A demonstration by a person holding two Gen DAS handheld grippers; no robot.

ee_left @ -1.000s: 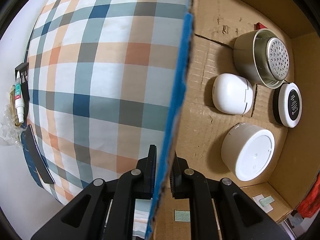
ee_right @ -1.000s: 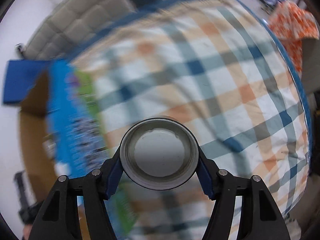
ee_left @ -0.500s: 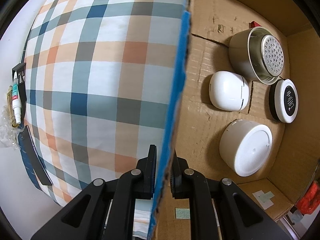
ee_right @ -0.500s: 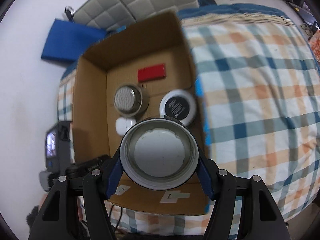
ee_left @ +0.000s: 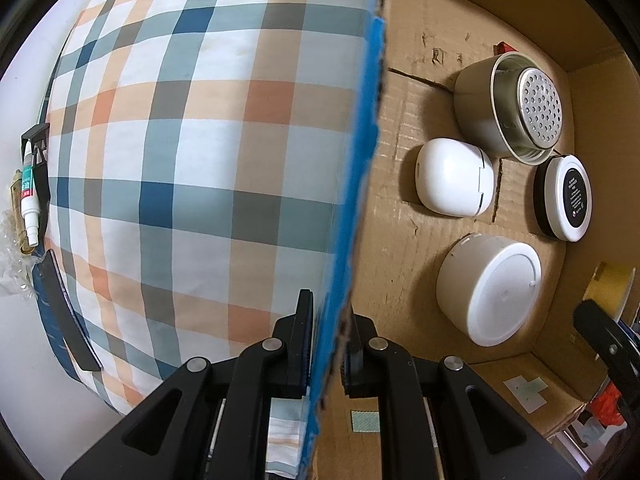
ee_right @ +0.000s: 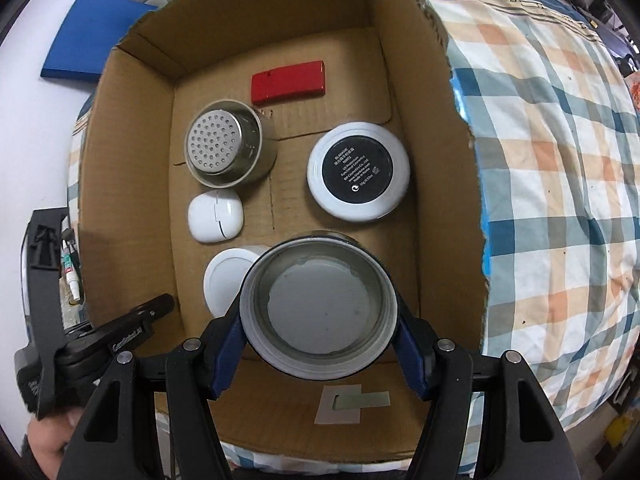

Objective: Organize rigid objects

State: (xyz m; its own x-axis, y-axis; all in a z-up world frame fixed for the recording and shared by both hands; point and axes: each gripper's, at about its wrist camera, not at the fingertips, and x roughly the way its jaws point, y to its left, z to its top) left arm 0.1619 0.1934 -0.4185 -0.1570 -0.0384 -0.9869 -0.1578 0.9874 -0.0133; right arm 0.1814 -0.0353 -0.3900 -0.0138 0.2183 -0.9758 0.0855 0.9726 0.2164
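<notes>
A cardboard box lies open on a plaid bed. My left gripper is shut on the box's blue-edged wall. My right gripper is shut on a round metal lid, held over the near part of the box. Inside lie a steel strainer cup, a black-and-white cosmetic jar, a white case, a white round container and a red block. The same items show in the left wrist view: cup, jar, case, container.
The plaid bedspread surrounds the box. A small white bottle and a black strap lie at the bed's left edge. A blue mat lies on the floor beyond the box. The other gripper's body is at the box's left wall.
My right gripper has swung with the lid from over the bedspread to above the box and come lower over it. My left gripper has kept its hold on the box wall.
</notes>
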